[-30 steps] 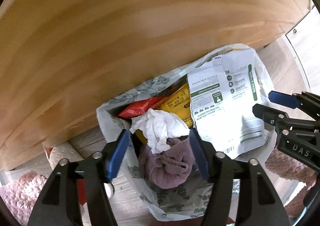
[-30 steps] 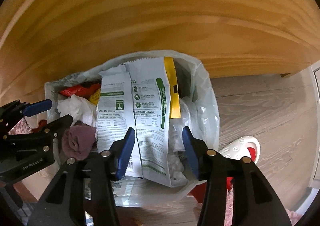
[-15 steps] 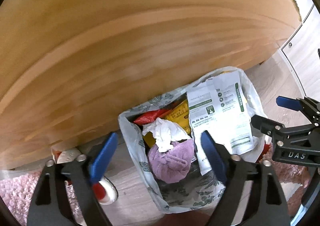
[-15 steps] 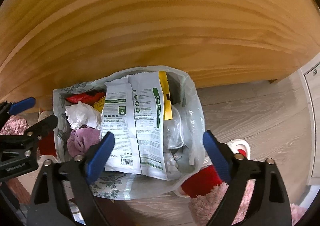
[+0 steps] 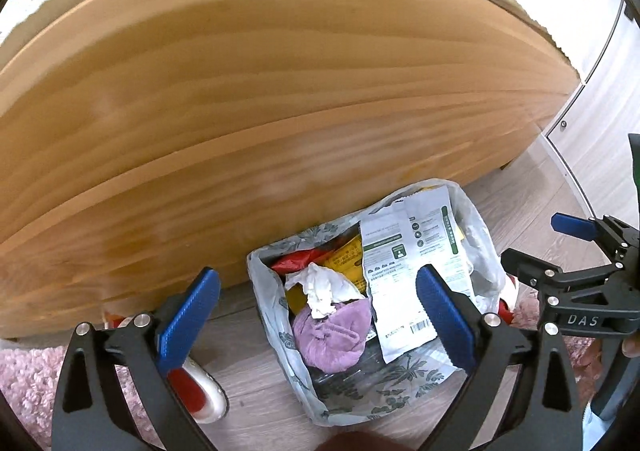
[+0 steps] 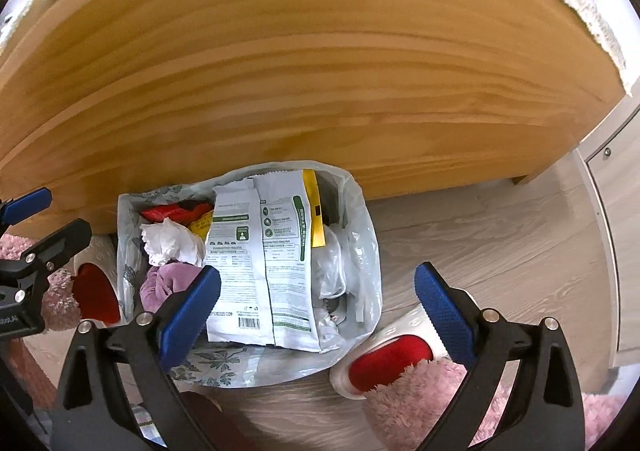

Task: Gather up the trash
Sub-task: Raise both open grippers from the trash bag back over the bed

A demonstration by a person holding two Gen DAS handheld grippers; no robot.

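A translucent leaf-print trash bag (image 5: 360,391) (image 6: 360,251) stands open on the floor against a wooden board. Inside lie a white pouch with green print (image 5: 404,263) (image 6: 260,251), a purple cloth (image 5: 332,339), a crumpled tissue (image 5: 320,287), a red wrapper (image 5: 292,261) and a yellow packet (image 6: 312,211). My left gripper (image 5: 316,291) hovers above the bag's left half, its jaws opening wide, nothing between the pads. My right gripper (image 6: 318,279) hangs over the right half, jaws likewise opening and empty. Each gripper shows at the other view's edge.
The tall pine board (image 5: 240,111) fills the background. Red-and-white slippers (image 5: 196,391) (image 6: 388,359) lie on either side of the bag on pink fluffy rug (image 6: 420,403). A white cabinet (image 6: 616,211) stands at the right, with bare wood floor (image 6: 480,231) before it.
Both grippers have lifted away from the bag and spread their jaws wide. The left one no longer straddles the purple cloth, nor the right one the pouch.
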